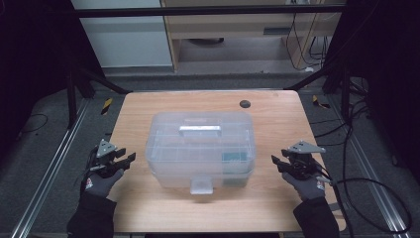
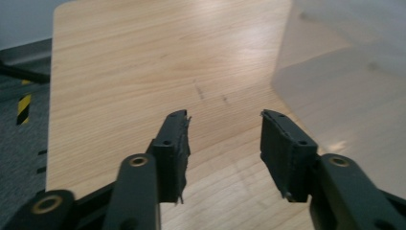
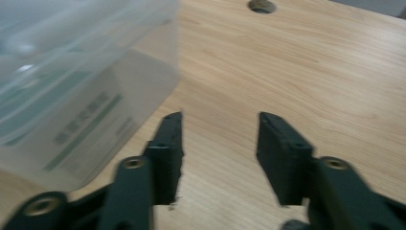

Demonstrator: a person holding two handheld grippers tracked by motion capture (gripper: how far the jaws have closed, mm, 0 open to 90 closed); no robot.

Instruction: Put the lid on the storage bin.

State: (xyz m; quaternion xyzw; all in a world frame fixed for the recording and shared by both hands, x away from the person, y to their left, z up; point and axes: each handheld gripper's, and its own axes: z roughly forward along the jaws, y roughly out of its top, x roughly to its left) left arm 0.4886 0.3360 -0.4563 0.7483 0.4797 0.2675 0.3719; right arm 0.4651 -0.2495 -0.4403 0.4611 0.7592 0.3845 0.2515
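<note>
We have the left claw (image 1: 130,159) and right claw (image 1: 275,161) parted and empty, flanking the clear storage box (image 1: 200,148) mid-surface (image 1: 138,114). Risk as we judge it: uneven pressure on its smooth walls could skew or slide it.

surface: wooden table (image 1: 148,208) | on it: clear plastic box (image 1: 200,148) (lid shut), centred

Frosted clear box (image 1: 200,148) with a perhaps greenish label, pale wood-grain table (image 1: 143,106), black grippers, grey gloves.
</note>
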